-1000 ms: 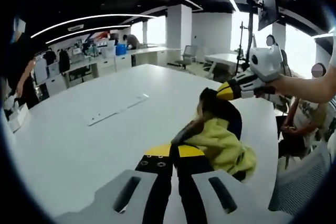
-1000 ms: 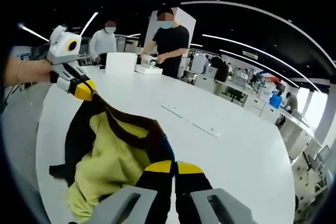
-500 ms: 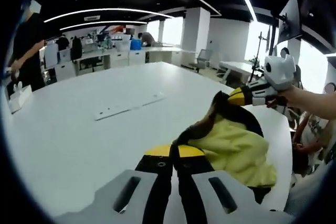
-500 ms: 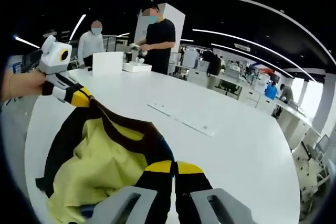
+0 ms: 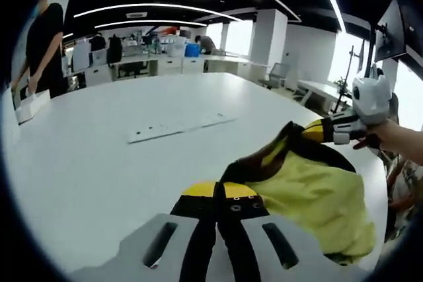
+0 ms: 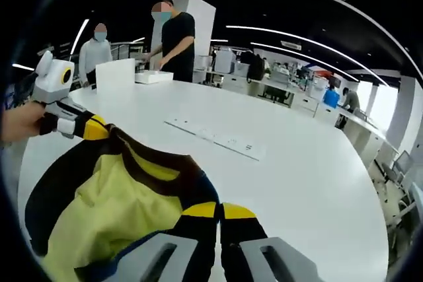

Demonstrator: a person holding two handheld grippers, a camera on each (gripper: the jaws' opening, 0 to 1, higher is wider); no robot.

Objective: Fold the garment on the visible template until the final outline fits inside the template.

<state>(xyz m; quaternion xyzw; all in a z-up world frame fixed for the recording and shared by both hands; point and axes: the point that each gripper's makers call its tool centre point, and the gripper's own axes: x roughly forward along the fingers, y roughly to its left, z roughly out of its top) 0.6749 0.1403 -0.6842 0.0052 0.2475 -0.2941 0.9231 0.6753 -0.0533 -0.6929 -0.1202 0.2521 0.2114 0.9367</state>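
Garment held aloft between both claws — a soft yellow fabric top with dark brown and navy trim (image 5: 310, 189), spread across the lower right of the left gripper view and the lower left of the right gripper view (image 6: 112, 209), hanging above the white tabletop (image 5: 86, 163). Left claw (image 5: 218, 193) closed on the dark collar edge at bottom centre. Right claw (image 6: 211, 212) likewise pinched shut on the trim at bottom centre. Left claw seen again at the left edge of the right gripper view (image 6: 92, 129), right claw at the right edge of the left gripper view (image 5: 317, 131), each gripped by a hand.

Risks from here, as a judgement: cloth sagging in the middle and landing bunched; one thin edge slipping from a pinch under tension. No template outline made out on the tabletop — misplacement possible. Long flat white strip (image 6: 215, 140) lying mid-tabletop, well apart.

Hands level, held apart, claws angled toward each other.
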